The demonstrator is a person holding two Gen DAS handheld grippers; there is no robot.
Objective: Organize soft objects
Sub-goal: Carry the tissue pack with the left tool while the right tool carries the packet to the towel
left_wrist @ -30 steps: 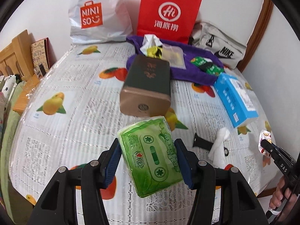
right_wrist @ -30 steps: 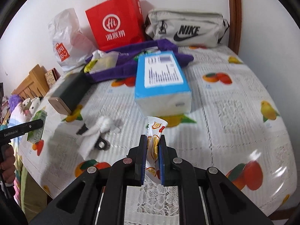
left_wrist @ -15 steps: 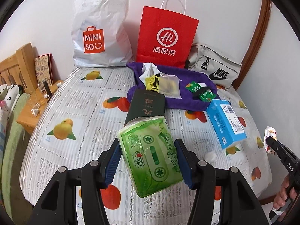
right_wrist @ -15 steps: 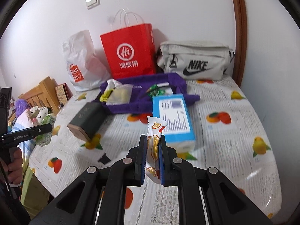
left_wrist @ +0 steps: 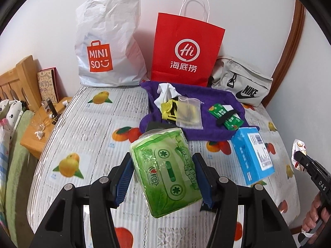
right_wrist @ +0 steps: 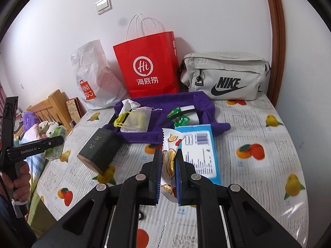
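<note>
Since both hands rose, bed (left_wrist: 86,128) sits lower, farther off; purple cloth (left_wrist: 209,128) with sorted bits now ahead. Left gripper (left_wrist: 163,177) clamps green tissue pack (left_wrist: 167,171) aloft. Right gripper (right_wrist: 168,177) pinches snack sachet (right_wrist: 170,150) aloft. Judgement: both carries heading to cloth.

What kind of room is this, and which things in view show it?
Most likely a bedroom at home: a bed under a fruit-print cover, a wooden headboard with a bedside table, and soft toys beside it.
</note>
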